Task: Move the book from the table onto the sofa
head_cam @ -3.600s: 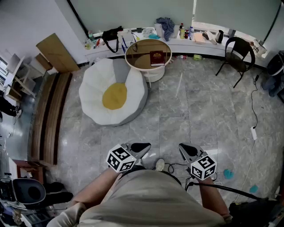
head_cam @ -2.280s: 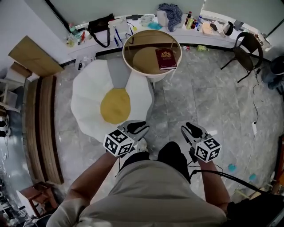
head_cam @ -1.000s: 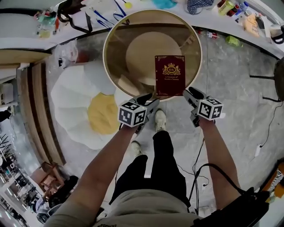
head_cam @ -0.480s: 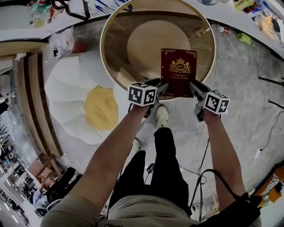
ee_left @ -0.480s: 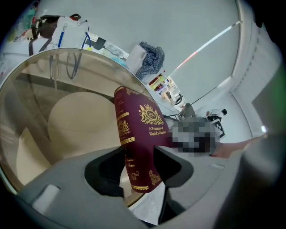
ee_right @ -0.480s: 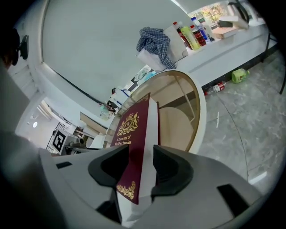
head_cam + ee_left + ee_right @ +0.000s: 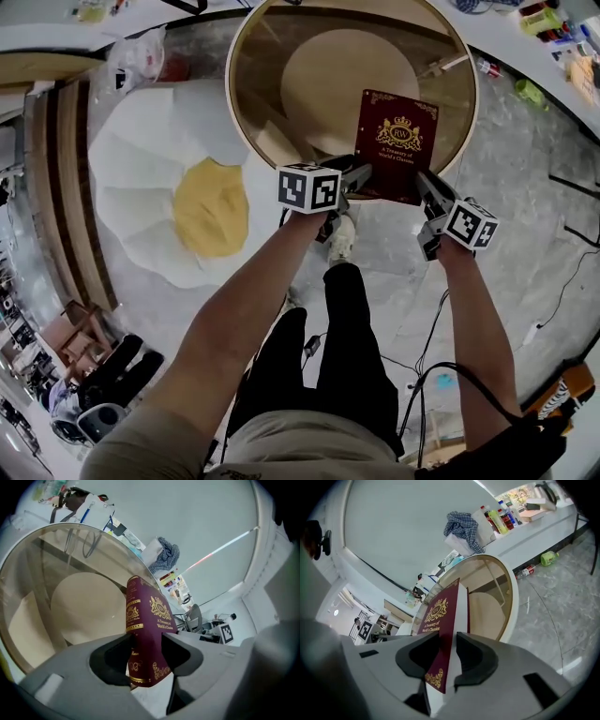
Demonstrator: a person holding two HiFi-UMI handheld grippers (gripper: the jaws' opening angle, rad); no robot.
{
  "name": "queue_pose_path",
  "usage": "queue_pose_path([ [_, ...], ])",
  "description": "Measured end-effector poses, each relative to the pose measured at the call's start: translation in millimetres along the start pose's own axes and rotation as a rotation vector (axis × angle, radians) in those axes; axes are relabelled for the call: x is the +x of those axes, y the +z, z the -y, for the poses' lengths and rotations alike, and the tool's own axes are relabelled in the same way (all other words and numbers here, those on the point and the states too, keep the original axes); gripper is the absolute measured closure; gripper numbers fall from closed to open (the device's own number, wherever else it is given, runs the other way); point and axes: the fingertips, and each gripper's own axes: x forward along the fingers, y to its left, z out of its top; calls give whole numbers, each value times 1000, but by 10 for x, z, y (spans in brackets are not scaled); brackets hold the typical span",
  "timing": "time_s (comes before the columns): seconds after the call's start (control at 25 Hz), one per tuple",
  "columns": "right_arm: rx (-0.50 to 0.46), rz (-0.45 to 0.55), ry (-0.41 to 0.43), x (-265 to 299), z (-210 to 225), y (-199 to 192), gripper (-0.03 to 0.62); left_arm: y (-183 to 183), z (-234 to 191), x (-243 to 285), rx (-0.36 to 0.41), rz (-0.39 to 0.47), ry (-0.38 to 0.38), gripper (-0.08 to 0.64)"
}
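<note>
Okay, head view: the dark red book with gold print sits over the near right part of the round glass table, cover facing up. The left gripper grips its near left corner and the right gripper its near right corner. Both of the person's arms reach forward from below. It is unclear whether the far edge of the book rests on the glass. The sofa, a white floor cushion with a yellow centre, lies left of the table and touches its rim. It is well apart from the book. One shoe shows on the grey floor between the arms.

Left gripper view: the jaws are closed onto the book's spine end, with the book standing up between them. The glass tabletop spreads behind and to the left. A checked cloth lies on the counter beyond, and a chair is at the right.

Right gripper view: the jaws pinch the lower corner of the book, pressing on the cover and the white page edge. The book tilts up and away over the table rim. The counter behind holds bottles, and a green bottle lies on the floor.
</note>
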Motion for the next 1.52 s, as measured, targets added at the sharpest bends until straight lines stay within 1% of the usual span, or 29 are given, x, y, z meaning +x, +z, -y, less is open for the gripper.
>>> queue_pose_path([
  [0.12, -21, -22, 24, 29, -196, -160, 472, -84, -44, -253, 1, 26, 5, 368],
  [0.2, -41, -45, 45, 121, -419, -295, 471, -149, -120, -537, 1, 57, 14, 368],
  [0.32, -76, -87, 85, 288, -775, -492, 471, -246, -270, -982, -21, 119, 35, 368],
  [0.48, -129, -141, 134, 384, -991, -636, 471, -387, -338, -1266, -55, 190, 70, 368],
  [0.64, -201, -215, 195, 803, -1523, -1011, 471, -630, -774, -1879, -128, 276, 125, 368],
  [0.68, -211, -221, 196, 867, -1595, -1050, 471, -652, -848, -1949, -135, 284, 124, 368],
  [0.72, -212, -207, 175, 827, -1561, -1024, 471, -646, -833, -1891, -128, 274, 101, 368],
  [0.76, -205, -173, 130, 665, -1414, -934, 471, -622, -713, -1704, -108, 246, 54, 368],
  [0.84, -173, -84, 28, 153, -948, -647, 471, -569, -270, -1139, -59, 171, -46, 368],
  [0.88, -146, -48, 17, -11, -772, -535, 471, -537, -89, -943, -30, 134, -52, 368],
  [0.92, -96, -4, 51, -6, -735, -511, 471, -473, -33, -930, 22, 86, -11, 367],
  [1.0, 35, 108, 185, 247, -990, -571, 471, -238, -84, -1286, 170, -29, 138, 368],
  [1.04, 62, 136, 227, 177, -1064, -496, 471, -165, 64, -1368, 210, -56, 181, 368],
  [1.08, 57, 141, 243, -41, -1076, -356, 471, -148, 331, -1357, 220, -58, 195, 368],
  [1.16, 7, 123, 246, -521, -1154, -76, 471, -162, 870, -1366, 207, -32, 192, 368],
  [1.24, -40, 109, 250, -766, -1368, 56, 471, -185, 1156, -1538, 197, 2, 190, 368],
  [1.28, -57, 105, 252, -793, -1447, 66, 471, -206, 1193, -1607, 195, 15, 192, 368],
  [1.36, -80, 91, 250, -696, -1424, 24, 471, -259, 1086, -1584, 190, 29, 197, 367],
  [1.52, -129, 24, 232, -202, -1129, -211, 471, -308, 519, -1336, 173, 47, 207, 367],
])
